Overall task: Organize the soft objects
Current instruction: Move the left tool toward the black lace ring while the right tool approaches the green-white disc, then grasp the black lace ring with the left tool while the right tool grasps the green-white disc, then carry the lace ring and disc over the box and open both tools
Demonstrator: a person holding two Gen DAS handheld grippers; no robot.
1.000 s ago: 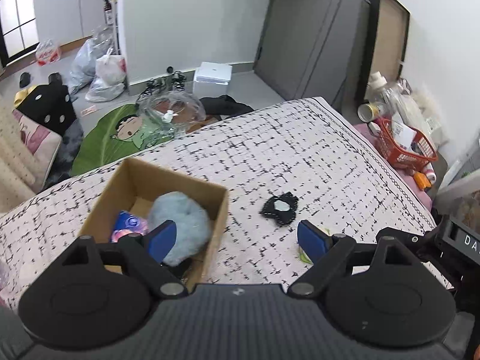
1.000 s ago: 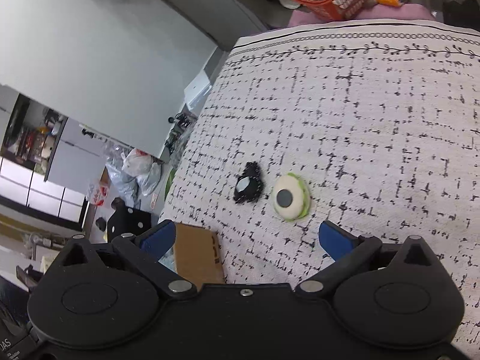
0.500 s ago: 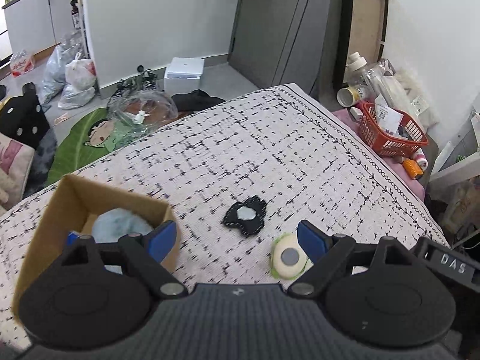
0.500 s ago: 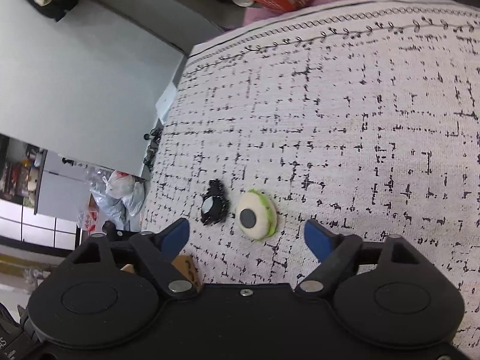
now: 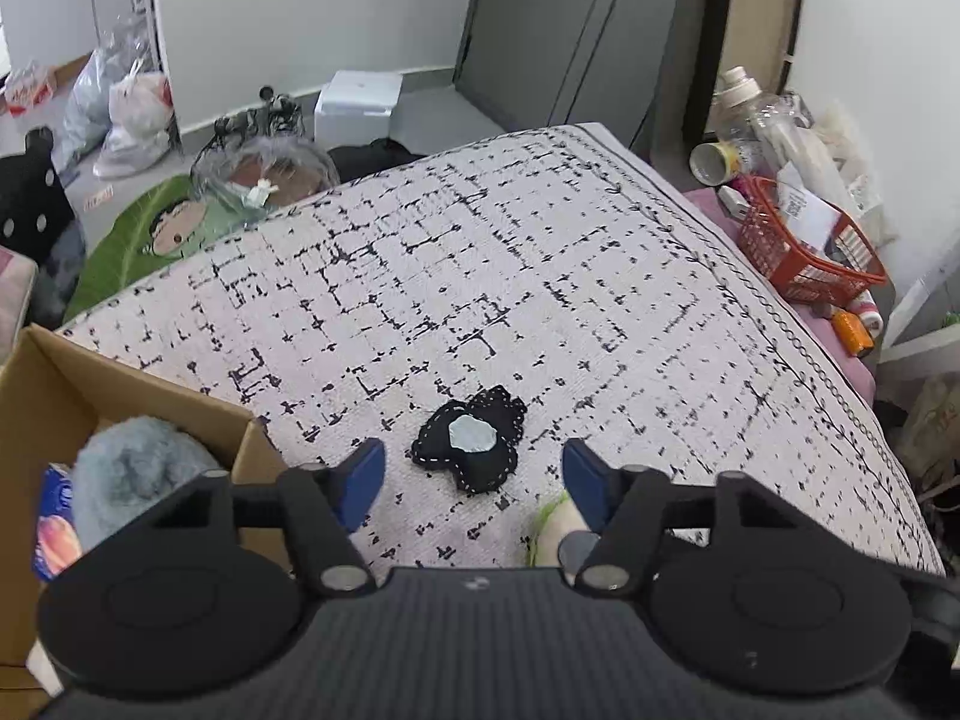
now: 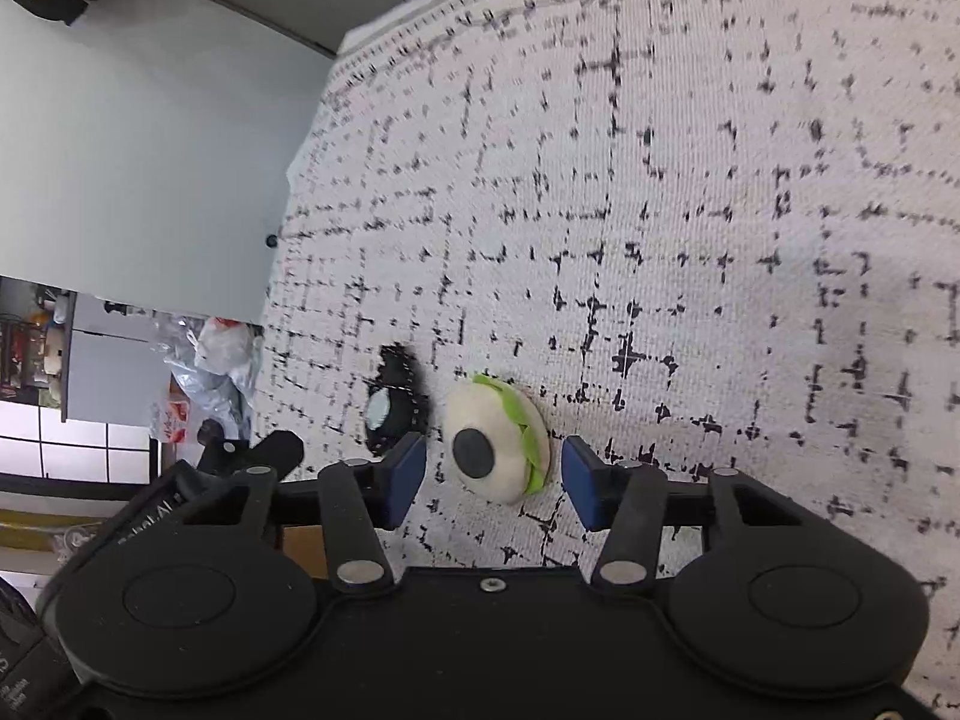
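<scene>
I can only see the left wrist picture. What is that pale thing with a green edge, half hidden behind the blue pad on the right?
Observer: The right wrist view shows it whole. It is a round cream toy with a dark grey disc in its middle and green trim along one side.
Operator: Is anything gripping it?
Observer: Not yet. The right tongs straddle it, and their jaws have just been closing. Bare cloth still shows between the toy and the tongs on both sides.
Operator: And the black piece in front of me?
Observer: From that side, the black patch lies close beside the toy, outside the right tongs.
</scene>
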